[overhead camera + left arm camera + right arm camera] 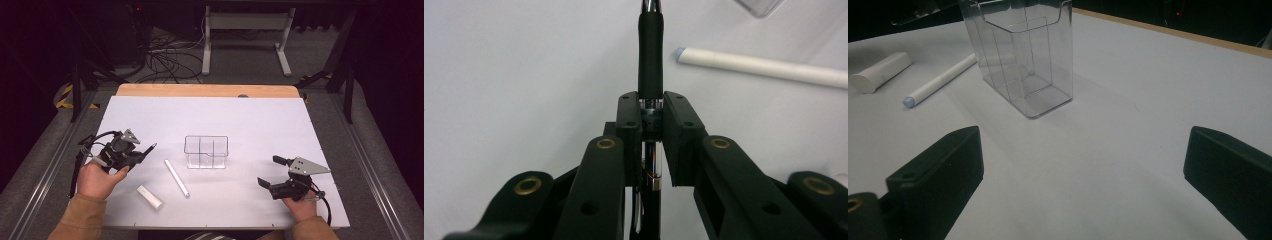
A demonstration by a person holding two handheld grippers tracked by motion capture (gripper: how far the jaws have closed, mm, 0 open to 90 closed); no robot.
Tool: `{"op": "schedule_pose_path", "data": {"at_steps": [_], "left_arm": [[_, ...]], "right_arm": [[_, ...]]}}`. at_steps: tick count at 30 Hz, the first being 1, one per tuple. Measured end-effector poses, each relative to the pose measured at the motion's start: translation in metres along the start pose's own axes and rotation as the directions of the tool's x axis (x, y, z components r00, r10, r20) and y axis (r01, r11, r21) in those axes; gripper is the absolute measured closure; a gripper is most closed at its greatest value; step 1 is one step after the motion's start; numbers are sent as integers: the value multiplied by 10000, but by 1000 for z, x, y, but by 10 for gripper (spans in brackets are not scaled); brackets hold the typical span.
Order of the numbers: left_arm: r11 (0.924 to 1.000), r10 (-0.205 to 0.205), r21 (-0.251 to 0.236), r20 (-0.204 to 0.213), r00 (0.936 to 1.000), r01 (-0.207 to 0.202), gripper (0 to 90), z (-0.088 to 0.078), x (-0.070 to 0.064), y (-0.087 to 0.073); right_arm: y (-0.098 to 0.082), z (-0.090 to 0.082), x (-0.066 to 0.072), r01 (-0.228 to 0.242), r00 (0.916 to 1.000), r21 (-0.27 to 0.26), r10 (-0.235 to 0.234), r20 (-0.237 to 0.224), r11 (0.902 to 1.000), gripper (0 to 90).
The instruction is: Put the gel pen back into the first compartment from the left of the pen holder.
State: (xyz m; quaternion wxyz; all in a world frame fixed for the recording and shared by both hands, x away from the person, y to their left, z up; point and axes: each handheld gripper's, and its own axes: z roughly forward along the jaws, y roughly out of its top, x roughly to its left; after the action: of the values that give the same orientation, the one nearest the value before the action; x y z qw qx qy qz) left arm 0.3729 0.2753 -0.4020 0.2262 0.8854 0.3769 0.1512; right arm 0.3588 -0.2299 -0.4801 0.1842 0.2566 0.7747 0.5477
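My left gripper (pixel 141 154) is at the table's left, shut on a black pen (pixel 650 55) that sticks out past its pads toward the middle of the table; the same pen (pixel 148 149) shows as a dark tip in the high view. A clear divided plastic holder (pixel 206 151) stands upright at the centre. A long thin white marker (pixel 177 178) and a short white cylinder (pixel 150 197) lie flat in front of the holder. My right gripper (pixel 272 172) rests at the front right, jaws wide apart with nothing between them, pointed at the holder (pixel 1020 55).
The white mat (pixel 250 120) covers most of the wooden table (pixel 200 90). In the right gripper view the marker (pixel 940 80) and the cylinder (pixel 880 72) lie left of the holder. Cables and a white stand's legs (pixel 245 40) sit on the floor beyond the far edge.
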Motion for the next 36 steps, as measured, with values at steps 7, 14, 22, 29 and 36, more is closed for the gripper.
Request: {"op": "schedule_pose_path", "data": {"at_steps": [7, 14, 22, 29, 36], "left_arm": [[9962, 31, -875, -123, 9999, -41, 792, -13, -3, 2], [9706, -165, -2393, 402, 9991, 256, 792, -25, -1, 1], [9213, -121, -3863, 862, 9962, 447, 791, -34, -5, 5], [8794, 147, -4736, 1282, 9916, 482, 792, -36, -12, 14], [8456, 307, -5309, 1531, 9877, 560, 792, -35, -17, 20]], "right_arm": [[0, 0, 0, 4, 10000, -4, -4, -8, 10000, 30], [0, 0, 0, -4, 10000, -1, 4, -7, 10000, 30], [0, 0, 1, -15, 10000, 3, 15, -16, 10000, 30], [0, 0, 1, -9, 10000, -1, 9, -19, 10000, 30], [0, 0, 1, 9, 10000, -7, -9, -16, 10000, 30]]}}
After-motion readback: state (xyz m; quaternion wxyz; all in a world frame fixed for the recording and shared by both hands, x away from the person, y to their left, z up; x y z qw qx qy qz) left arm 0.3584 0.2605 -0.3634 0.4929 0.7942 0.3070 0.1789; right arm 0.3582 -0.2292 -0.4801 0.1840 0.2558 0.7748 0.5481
